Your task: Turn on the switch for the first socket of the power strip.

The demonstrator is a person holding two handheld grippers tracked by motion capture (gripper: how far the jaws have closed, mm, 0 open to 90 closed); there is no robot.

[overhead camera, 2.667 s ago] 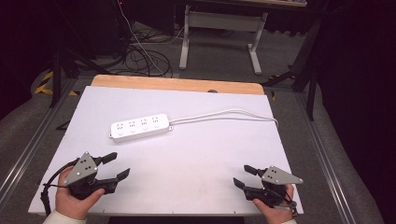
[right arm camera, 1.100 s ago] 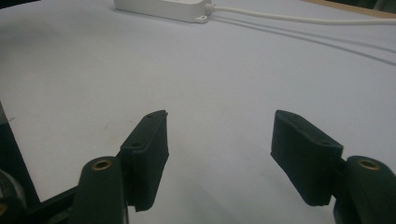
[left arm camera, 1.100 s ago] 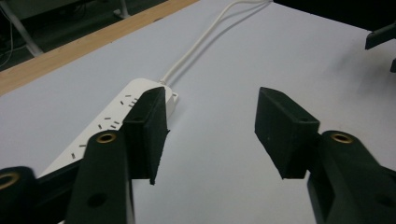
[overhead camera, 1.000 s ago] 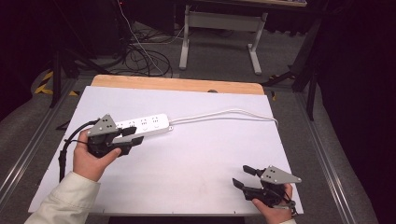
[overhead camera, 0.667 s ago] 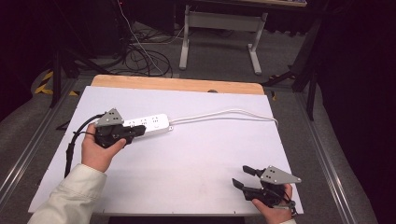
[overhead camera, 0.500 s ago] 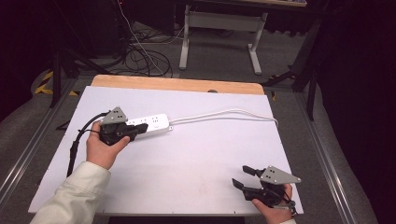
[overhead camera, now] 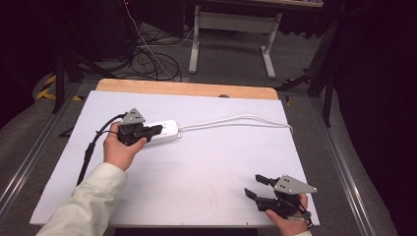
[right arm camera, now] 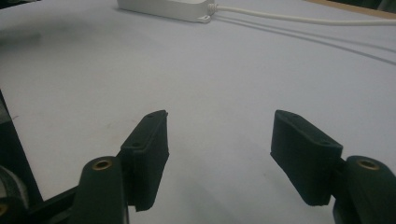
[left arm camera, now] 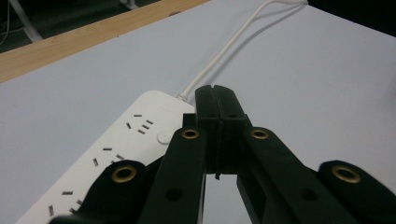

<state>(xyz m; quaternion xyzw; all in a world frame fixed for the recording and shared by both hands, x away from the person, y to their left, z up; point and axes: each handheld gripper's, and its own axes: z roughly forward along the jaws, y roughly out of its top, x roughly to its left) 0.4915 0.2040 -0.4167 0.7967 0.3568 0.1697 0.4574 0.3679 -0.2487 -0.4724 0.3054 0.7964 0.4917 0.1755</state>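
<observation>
A white power strip [overhead camera: 162, 132] lies flat on the white desk [overhead camera: 206, 167], in the left half and toward the far side. Its long axis runs roughly left to right across the desk, tilted slightly so that the right end sits a little farther from the person. From that right end a white cord [overhead camera: 236, 120] leaves the strip, arcs across the desk toward the right and drops over the right edge. In the left gripper view the socket slots and a small round button [left arm camera: 163, 136] on the strip's top face show, with the cord end pointing away from the camera.

The left claw [overhead camera: 156, 130] hangs over the power strip near its left and middle part, held in the person's left hand [overhead camera: 118, 150]. Its two jaws are pressed together with nothing between them, and their tips sit above the cord end of the strip; whether they touch the strip cannot be told.

The right claw [overhead camera: 252, 186] rests low at the near right corner of the desk, well apart from the strip, in the person's right hand [overhead camera: 287, 223]. Its jaws stand wide apart and hold nothing, pointing leftward and away across the bare desk toward the strip.
</observation>
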